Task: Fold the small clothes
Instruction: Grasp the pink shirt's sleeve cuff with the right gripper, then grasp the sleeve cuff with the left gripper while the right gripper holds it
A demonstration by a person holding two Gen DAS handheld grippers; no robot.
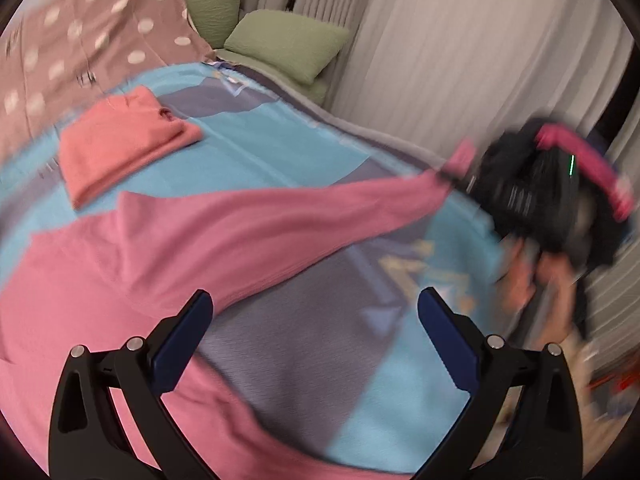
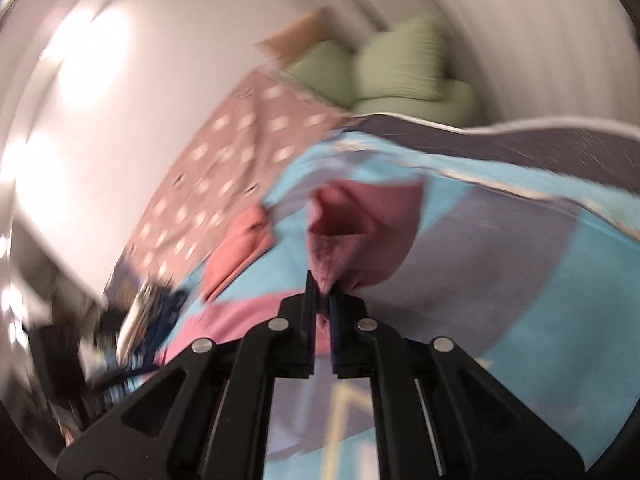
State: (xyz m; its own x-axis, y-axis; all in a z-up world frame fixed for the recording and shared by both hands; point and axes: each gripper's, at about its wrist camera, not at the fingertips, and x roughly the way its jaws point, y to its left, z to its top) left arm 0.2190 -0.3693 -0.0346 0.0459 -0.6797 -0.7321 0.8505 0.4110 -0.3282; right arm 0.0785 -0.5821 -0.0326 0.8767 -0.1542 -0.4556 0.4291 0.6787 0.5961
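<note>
Pink knit fills most of what I see through the left wrist camera: the pink garment (image 1: 160, 256) lies spread over the blue and grey bedspread (image 1: 280, 152), covering the left and lower left of the frame, with one sleeve stretched out toward the right edge. At the end of that sleeve I see my right gripper (image 1: 460, 168), blurred, pinching the cuff. My left gripper (image 1: 316, 316) sits at the bottom centre with its jaws spread wide and nothing between them, above the bedspread just beside the garment's edge.

From the right wrist camera, my right gripper (image 2: 322, 296) has its jaws closed on the pink cuff, and the sleeve opening gapes just above the fingertips at frame centre.

A folded coral garment (image 1: 124, 140) rests on the bedspread in the upper left of the left view, apart from the pink one. Behind it lie a dotted mauve cover (image 1: 80, 44) and green pillows (image 1: 288, 40) at the top, against pale curtains (image 1: 460, 52). Both views are smeared by motion.
</note>
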